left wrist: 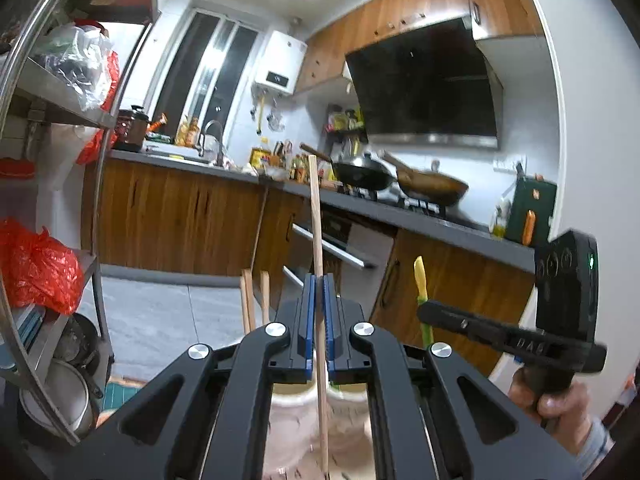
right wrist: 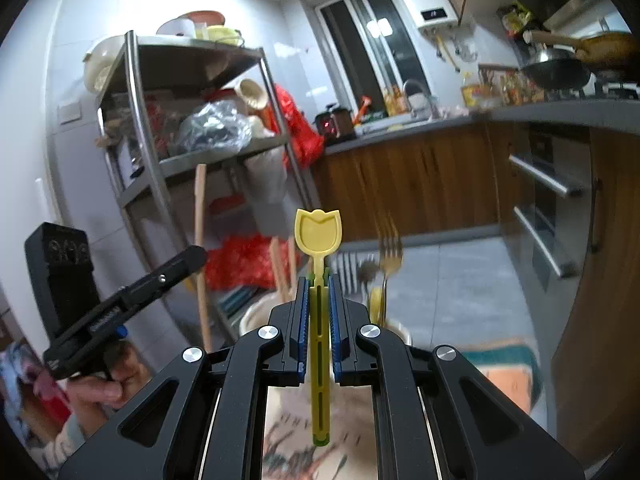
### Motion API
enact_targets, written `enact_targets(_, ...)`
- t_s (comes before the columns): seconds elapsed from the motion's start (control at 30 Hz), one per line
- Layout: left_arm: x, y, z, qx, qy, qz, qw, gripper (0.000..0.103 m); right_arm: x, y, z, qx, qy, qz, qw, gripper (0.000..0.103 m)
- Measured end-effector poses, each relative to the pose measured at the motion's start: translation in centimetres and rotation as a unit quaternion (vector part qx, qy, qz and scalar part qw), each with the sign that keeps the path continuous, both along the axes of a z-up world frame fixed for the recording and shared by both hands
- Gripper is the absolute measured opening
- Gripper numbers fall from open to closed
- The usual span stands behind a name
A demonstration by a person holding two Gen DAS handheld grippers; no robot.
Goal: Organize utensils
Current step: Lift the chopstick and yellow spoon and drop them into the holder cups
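Bright ceiling glare, fisheye-bent dark edges, slight motion blur

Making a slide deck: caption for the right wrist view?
Right gripper clamps a yellow tulip-shaped spoon upright above a holder.

A grey counter runs along the far wall above brown wooden cabinets. On it, a stove carries two dark woks, and a black range hood hangs over them beneath more wooden cupboards. Left of the hood, a white water heater is fixed to the white tiled wall, next to a tall dark window. A sink tap stands below that window. Left of the counter, a steel rack holds bags, bowls and red plastic. The floor has pale grey tiles.
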State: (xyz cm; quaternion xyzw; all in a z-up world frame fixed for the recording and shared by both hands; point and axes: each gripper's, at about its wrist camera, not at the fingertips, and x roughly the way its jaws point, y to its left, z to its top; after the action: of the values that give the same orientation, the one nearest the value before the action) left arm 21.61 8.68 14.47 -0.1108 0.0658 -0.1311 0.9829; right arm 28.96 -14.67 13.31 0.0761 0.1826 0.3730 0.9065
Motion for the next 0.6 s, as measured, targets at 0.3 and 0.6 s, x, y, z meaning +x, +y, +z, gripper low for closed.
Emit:
enact_targets(0.3, 2.1, 1.8, -0.1, -0.049, -0.066, 0.048, 0.9954, 0.004, 3.8, 2.6, -1.0, 0.008, -0.023, -0.035, 0.999, 0.010)
enact_targets(0.6, 4.8, 1.7, -3.3, -0.053, -0.088, 0.066, 0.9926, 0.004, 5.3, 2.7, -3.6, -0.005, -0.045, -0.095, 0.994, 0.010)
